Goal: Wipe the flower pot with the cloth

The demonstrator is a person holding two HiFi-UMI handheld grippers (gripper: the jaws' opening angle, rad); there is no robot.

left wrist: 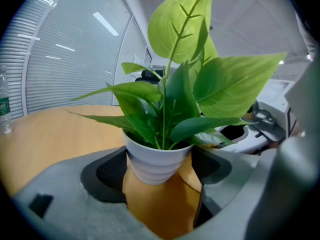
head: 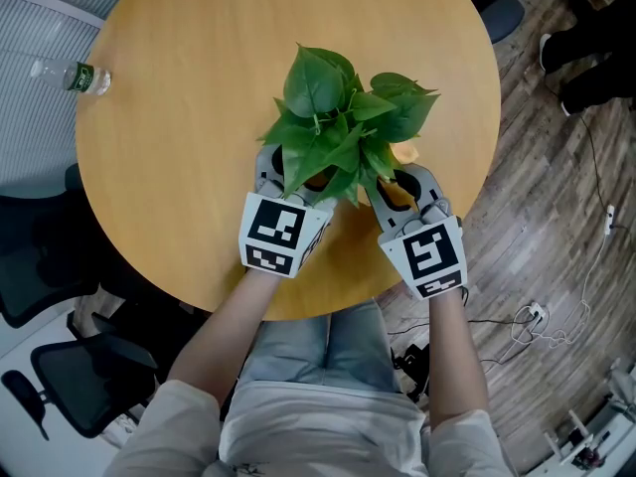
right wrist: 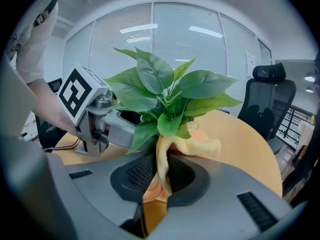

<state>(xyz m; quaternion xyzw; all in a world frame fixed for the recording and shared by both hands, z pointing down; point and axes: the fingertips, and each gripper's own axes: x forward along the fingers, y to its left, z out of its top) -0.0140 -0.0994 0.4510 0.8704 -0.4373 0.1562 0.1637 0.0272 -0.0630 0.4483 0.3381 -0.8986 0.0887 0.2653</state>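
Head view shows a round table (head: 199, 117) with a leafy plant (head: 333, 117) near its middle, a little toward 5 o'clock. The left claw (head: 290, 175) comes in at the plant's 7 o'clock. In the left gripper view its two jaws sit on each side of the white flower pot (left wrist: 152, 161) and hold it tight. The right claw (head: 409, 189) is at the plant's 4 o'clock. It is closed on a yellow cloth (right wrist: 162, 164), and the loose end of the cloth lies up under the leaves, right by the pot. I cannot tell if the cloth touches the pot. So the pot is held and the cloth is ready. I think the wiping is only starting, and most of the pot is left to rub. A water bottle (head: 75, 76) lies at the table's 10 o'clock edge.
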